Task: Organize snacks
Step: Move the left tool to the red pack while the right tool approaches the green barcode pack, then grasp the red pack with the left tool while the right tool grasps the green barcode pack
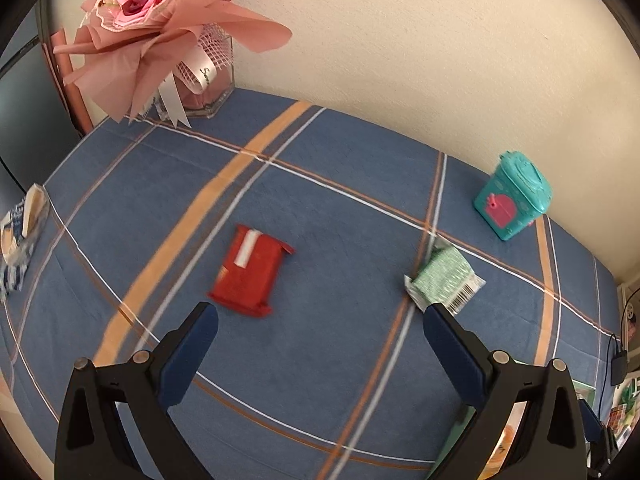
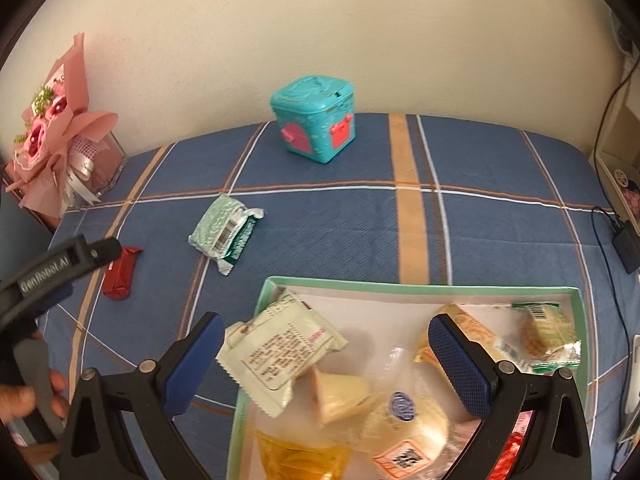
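Observation:
A red snack pack [image 1: 248, 270] lies on the blue plaid cloth just beyond my open left gripper [image 1: 320, 312], slightly left of its middle. A green snack pack [image 1: 444, 280] rests by the left gripper's right finger [image 1: 452, 344]. The right wrist view shows the same green pack [image 2: 224, 234] and red pack [image 2: 120, 272], the latter partly hidden by the left gripper's body [image 2: 56, 272]. My right gripper [image 2: 324, 332] hangs open and empty above a green-rimmed box [image 2: 420, 282] holding several wrapped snacks, among them a pale packet [image 2: 280, 354].
A teal toy box [image 1: 514, 196] [image 2: 316, 118] stands by the wall. A pink bouquet in a glass vase [image 1: 168, 36] [image 2: 60, 132] occupies the far left corner. A blue-white pack [image 1: 20, 236] lies at the left edge. A hand [image 2: 24, 396] holds the left gripper. Cables [image 2: 620, 228] hang at the right.

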The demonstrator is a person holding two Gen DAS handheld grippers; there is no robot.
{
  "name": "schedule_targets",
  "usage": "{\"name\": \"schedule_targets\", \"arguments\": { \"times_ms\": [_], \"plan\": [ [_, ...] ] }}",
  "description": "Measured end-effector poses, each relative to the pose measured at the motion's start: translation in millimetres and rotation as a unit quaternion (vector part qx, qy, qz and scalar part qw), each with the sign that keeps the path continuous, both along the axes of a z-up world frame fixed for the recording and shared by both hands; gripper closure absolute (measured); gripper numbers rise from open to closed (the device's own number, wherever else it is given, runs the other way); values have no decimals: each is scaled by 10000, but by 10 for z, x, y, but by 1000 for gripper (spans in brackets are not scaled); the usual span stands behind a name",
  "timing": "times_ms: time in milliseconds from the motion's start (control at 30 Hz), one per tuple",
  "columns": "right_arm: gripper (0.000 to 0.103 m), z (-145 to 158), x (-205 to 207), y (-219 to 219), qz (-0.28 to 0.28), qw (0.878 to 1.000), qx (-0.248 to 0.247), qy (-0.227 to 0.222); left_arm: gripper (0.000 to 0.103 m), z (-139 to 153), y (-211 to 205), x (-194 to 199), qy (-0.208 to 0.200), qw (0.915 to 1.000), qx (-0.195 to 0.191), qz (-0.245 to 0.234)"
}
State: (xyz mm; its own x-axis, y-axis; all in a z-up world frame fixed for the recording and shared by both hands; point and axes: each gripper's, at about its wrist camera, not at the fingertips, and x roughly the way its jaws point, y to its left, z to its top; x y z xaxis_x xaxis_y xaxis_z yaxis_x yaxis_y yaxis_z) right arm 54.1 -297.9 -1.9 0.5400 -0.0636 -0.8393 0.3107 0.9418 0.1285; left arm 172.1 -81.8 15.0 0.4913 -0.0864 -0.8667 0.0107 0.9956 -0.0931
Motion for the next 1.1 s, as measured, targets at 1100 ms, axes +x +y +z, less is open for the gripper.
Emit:
{"name": "schedule_targets", "arguments": {
  "times_ms": [1100],
  "plan": [
    [0,63,987,800,415,9966,-667,245,1,-266,767,724,639,9963,-179,-538]
  ]
}}
